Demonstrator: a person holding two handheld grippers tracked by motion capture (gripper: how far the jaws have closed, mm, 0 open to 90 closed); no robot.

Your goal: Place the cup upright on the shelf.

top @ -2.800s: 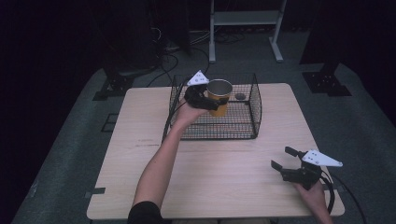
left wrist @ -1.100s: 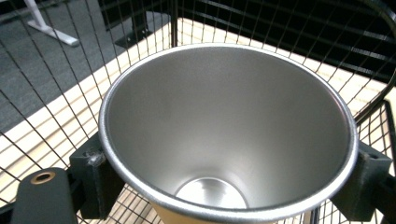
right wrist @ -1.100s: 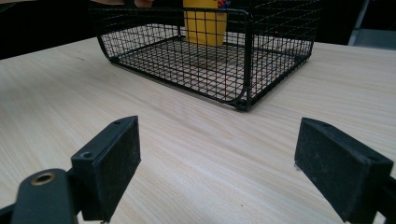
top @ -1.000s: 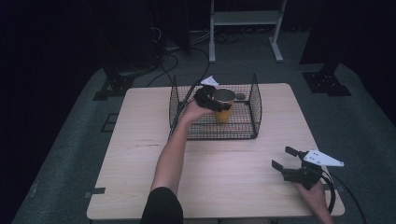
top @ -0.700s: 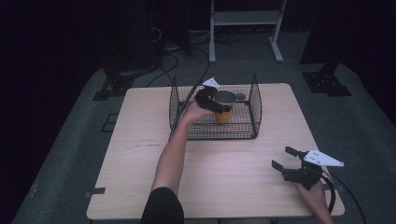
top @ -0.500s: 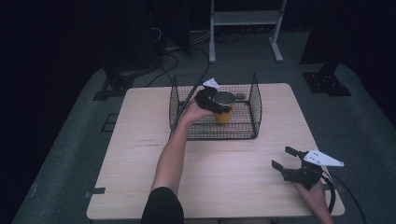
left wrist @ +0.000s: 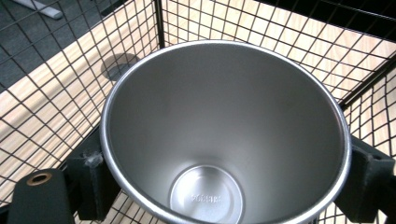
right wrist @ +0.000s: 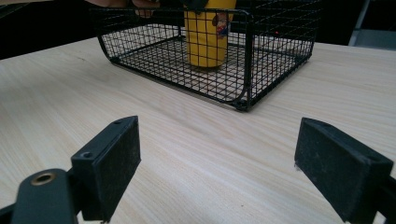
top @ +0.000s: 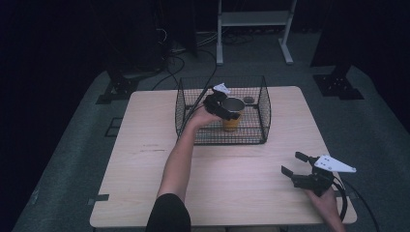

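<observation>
The yellow cup (top: 231, 115) with its bare metal inside stands upright in the wire basket (top: 263, 104) at the far side of the table (top: 145, 159), its base on or just above the basket floor; I cannot tell which for sure. My left hand-held gripper (top: 218, 102) is clamped on the cup near its rim, one black jaw on each side of the wall, as the left gripper view shows with the jaws pressed against the metal (left wrist: 224, 130). Nearly three seconds ago I held the cup higher, at the level of the basket's top edge toward its left; it has since come down and moved toward the middle of the basket, and over the last second it has barely shifted. I judge that the cup is being set down in the basket and that letting go is what remains. My right hand-held gripper (top: 300, 166) rests on the near right part of the table, well apart from the basket, its jaws wide apart and holding nothing, and it has not moved in that time. From there it looks straight at the basket (right wrist: 243, 60) and the cup (right wrist: 205, 37).
</observation>
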